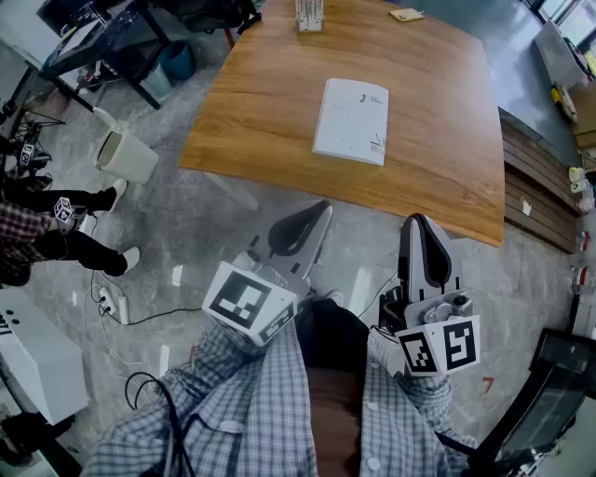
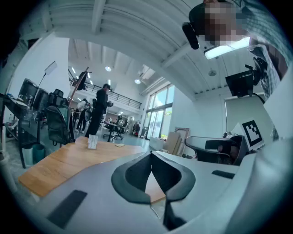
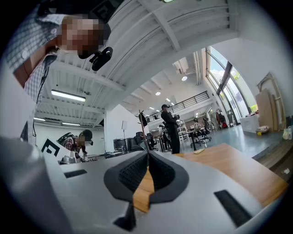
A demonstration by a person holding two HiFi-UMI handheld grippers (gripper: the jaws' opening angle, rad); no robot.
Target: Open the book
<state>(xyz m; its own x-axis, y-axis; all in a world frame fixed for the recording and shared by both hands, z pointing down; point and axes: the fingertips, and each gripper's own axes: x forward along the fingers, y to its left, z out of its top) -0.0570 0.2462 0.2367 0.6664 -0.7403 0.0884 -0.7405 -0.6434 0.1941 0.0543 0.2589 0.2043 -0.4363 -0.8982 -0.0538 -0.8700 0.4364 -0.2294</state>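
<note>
A closed white book point(image 1: 352, 121) lies flat on the wooden table point(image 1: 261, 102), near the table's middle. Both grippers hang short of the table's near edge, over the floor, pointing level toward it. My left gripper point(image 1: 321, 207) is shut with nothing between its jaws, and its tips meet in the left gripper view point(image 2: 151, 155). My right gripper point(image 1: 419, 222) is also shut and empty, its tips touching in the right gripper view point(image 3: 147, 155). The book does not show in either gripper view.
A small card stand point(image 1: 309, 15) and a yellow item point(image 1: 406, 15) sit at the table's far end. A white bin point(image 1: 126, 156) stands on the floor at left, beside cables and a power strip point(image 1: 110, 300). People stand at the left edge and in the background point(image 2: 98, 109).
</note>
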